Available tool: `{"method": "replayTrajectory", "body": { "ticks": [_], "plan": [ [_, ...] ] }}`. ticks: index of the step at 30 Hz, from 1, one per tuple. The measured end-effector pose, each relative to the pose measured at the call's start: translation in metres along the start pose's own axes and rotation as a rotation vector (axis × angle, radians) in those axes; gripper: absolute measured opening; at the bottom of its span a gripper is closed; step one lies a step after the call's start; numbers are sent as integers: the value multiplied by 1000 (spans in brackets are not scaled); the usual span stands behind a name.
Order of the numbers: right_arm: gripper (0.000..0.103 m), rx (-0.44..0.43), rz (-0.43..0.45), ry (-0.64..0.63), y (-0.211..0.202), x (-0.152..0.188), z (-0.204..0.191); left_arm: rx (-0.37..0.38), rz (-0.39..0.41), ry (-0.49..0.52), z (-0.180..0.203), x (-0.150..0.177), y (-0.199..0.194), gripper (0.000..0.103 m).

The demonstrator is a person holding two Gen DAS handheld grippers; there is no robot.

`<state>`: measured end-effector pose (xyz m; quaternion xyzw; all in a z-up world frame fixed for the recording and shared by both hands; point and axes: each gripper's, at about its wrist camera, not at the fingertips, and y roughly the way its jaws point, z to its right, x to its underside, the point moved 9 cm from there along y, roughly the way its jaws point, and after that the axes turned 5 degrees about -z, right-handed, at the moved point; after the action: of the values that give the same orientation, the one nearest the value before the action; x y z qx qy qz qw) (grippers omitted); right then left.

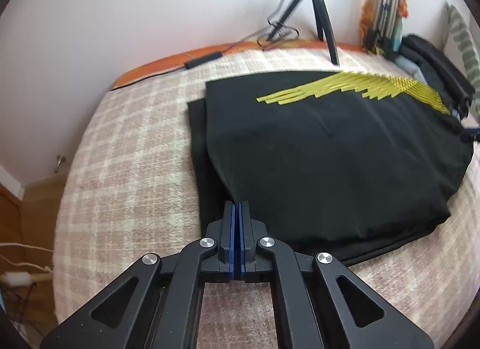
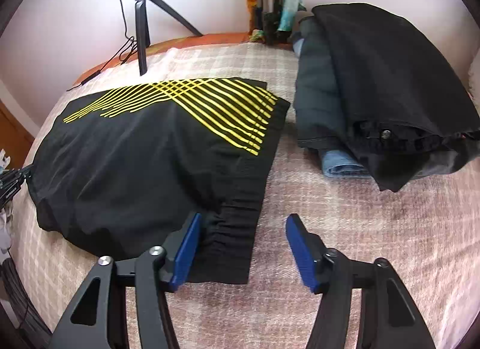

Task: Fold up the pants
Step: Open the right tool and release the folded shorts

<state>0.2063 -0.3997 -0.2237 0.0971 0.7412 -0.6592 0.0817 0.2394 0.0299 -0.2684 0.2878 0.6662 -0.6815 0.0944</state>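
Black fabric pants with yellow stripes (image 2: 144, 151), folded, on your plaid bed blanket (image 2: 330, 229).
Waistband faces your wide right gripper (image 2: 243, 247); left gripper (image 1: 239, 208) pinches a fabric corner; lower layers hidden.

A tripod (image 2: 141, 34) is stood on the plaid bed (image 2: 345, 229); heaped clothes (image 2: 375, 79) are seen beside it.

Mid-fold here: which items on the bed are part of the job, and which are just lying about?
In the job: black pants with yellow stripes; left gripper, pinching their edge; right gripper, open at the waistband.

Lying about: pile of dark clothes; tripod; plaid blanket.
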Motion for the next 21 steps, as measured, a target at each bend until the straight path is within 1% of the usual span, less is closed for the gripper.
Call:
{"method": "replayTrajectory", "body": {
  "ticks": [1, 2, 3, 5, 6, 8, 10, 11, 12, 13, 15, 17, 18, 20, 21],
  "plan": [
    [69, -5, 1, 14, 0, 0, 2, -1, 6, -8, -3, 1, -3, 1],
    [69, -11, 0, 26, 0, 0, 4, 1, 10, -18, -7, 2, -6, 1],
    [68, -21, -4, 33, 1, -1, 4, 8, 9, -25, -9, 4, -8, 1],
    [65, -36, -17, 26, 6, -4, 1, 0, 12, -33, -14, 7, -11, 1],
    [60, -37, -21, 22, 8, -5, -1, 4, 17, -39, -15, 9, -12, 1],
    [58, -36, -24, 11, 11, -9, -5, 10, 21, -41, -14, 10, -16, 1],
    [49, -26, -21, 0, 13, -14, -9, -14, 13, -34, -14, 12, -13, 1],
    [46, -28, -21, -5, 13, -16, -11, -9, 10, -44, -15, 13, -11, 1],
    [39, -27, -24, -12, 14, -18, -12, -6, 8, -52, -15, 14, -10, 1],
    [35, -17, -28, -21, 16, -20, -13, -22, 3, -56, -17, 15, -8, 3],
    [34, -1, -34, -30, 18, -24, -13, -62, -10, -66, -23, 16, -6, 4],
    [33, 13, -31, -23, 17, -26, -8, -89, 2, -68, -29, 13, -11, 7],
    [36, 14, -29, -8, 15, -25, -5, -103, 12, -60, -29, 11, -15, 8],
    [42, 0, -11, 30, 6, -21, 3, -119, 46, -42, -27, 3, -28, 14],
    [50, 1, -6, 39, 3, -20, 6, -109, 62, -37, -23, -1, -32, 14]
  ]
}}
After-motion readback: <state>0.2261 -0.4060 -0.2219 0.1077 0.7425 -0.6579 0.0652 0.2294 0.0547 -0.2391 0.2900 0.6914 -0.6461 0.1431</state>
